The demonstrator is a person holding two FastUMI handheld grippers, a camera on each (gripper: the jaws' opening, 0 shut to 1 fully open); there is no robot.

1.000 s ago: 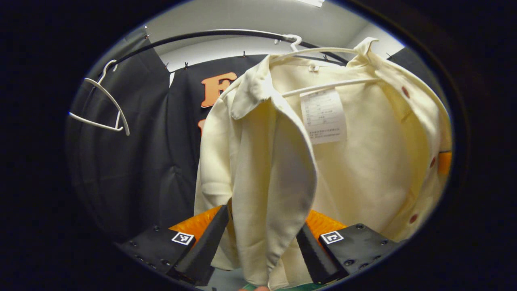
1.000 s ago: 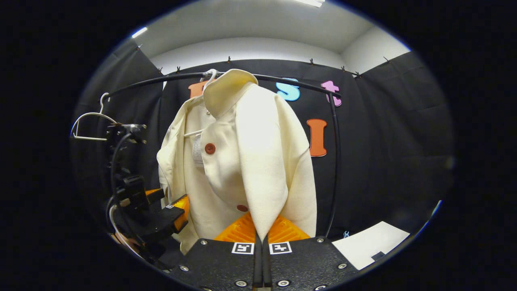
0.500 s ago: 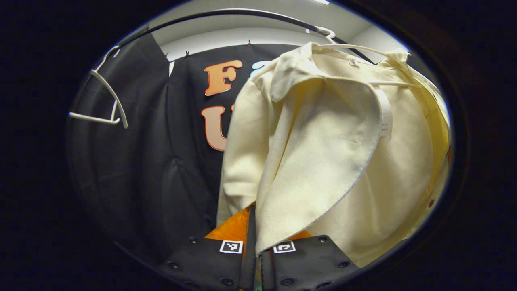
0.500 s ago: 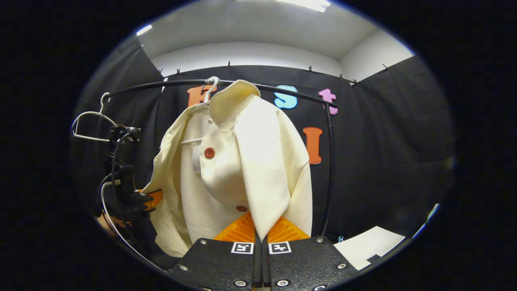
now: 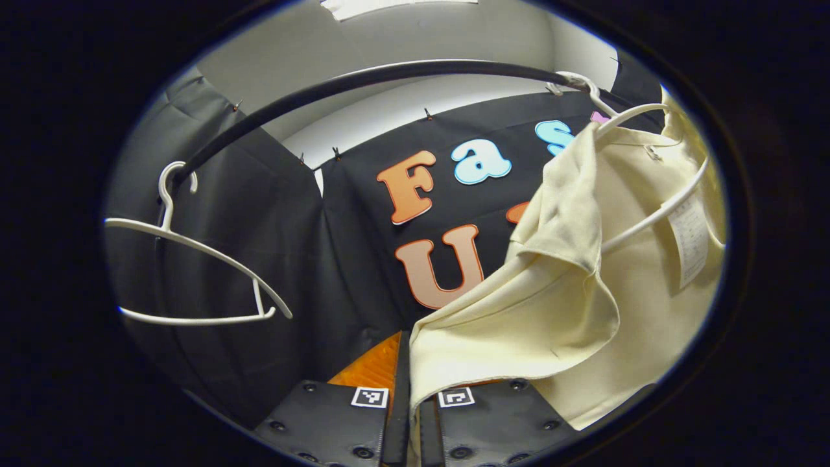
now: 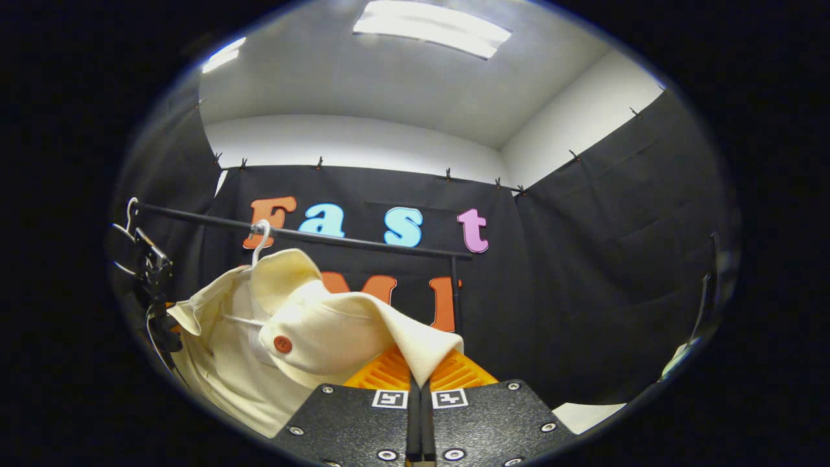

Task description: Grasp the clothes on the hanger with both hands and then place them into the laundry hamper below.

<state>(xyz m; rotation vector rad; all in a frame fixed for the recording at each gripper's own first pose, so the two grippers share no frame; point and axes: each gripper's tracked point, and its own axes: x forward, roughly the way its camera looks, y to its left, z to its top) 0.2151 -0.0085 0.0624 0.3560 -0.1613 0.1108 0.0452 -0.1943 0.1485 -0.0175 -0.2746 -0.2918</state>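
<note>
- While its fingers pinch the front edge of the cream shirt point(image 5: 570, 311), the left gripper point(image 5: 410, 415) in the left gripper view shows them pressed flat together on the cloth; a second ago they stood wide apart either side of that placket, so the grasp on this side is now made.
- The shirt's near shoulder has come off the shirt's hanger point(image 5: 655, 162), whose white arm and crossbar lie bare above the collar. The hanger is still hooked near the right end of the black rail point(image 5: 363, 78). An empty white hanger point(image 5: 194, 272) hangs at the rail's left end.
- The pinched panel now runs almost level from the fingers up toward the collar, where a second ago it hung straight down; I judge the pull is drawing the shirt off sideways.
- In the right gripper view the right gripper point(image 6: 420, 395) is closed tight on the other front panel, as it was a second ago.
- The shirt, still caught at the collar under the rail's left part, sits much lower in this view than half a second ago, its long axis slanting from the collar down to the fingers, button side up.
- The left gripper sits by the shirt's left edge.
- The laundry hamper lies outside both views, so the lowering step remains.
</note>
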